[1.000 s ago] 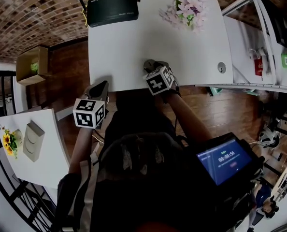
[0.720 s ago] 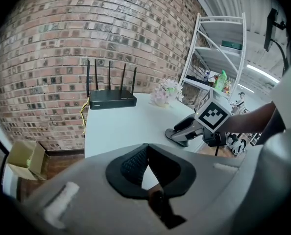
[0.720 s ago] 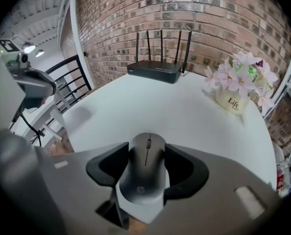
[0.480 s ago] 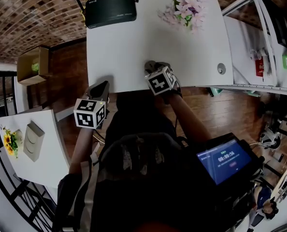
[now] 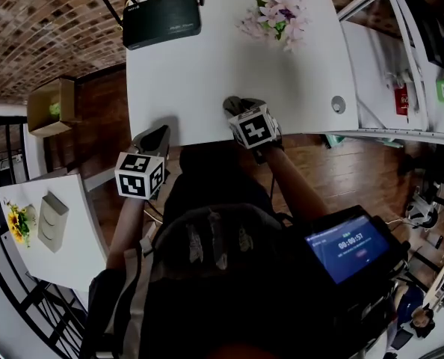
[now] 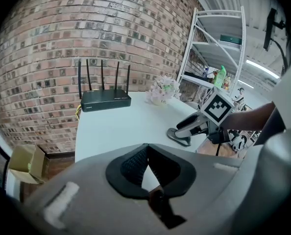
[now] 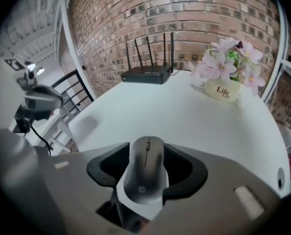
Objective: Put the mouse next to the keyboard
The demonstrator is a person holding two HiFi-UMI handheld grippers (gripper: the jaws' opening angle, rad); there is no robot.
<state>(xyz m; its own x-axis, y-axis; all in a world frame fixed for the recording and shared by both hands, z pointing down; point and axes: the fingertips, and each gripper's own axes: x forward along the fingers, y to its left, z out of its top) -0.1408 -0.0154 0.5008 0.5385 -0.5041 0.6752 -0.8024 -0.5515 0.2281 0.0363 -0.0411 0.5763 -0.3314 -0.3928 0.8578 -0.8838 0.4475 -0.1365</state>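
Fingers (image 7: 184,169) of right gripper (image 7: 147,150): pinching the mouse (image 7: 144,175) from both sides (its nose points out over the table).
Fingers (image 6: 130,164) of left gripper (image 6: 147,150): pressed together at the tips, holding nothing.
Mouse position: in the right gripper, at the near edge of the white table (image 5: 207,73).
Left gripper position: just off the table's near edge, toward its left corner.
Far edge of table: black router (image 5: 162,19) at left, pot of flowers (image 5: 276,13) at right, both well apart from the mouse.

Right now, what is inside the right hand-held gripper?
A grey mouse sits between the jaws of the right hand-held gripper, gripped by its sides. Its underside is covered, so contact with the white table cannot be seen.
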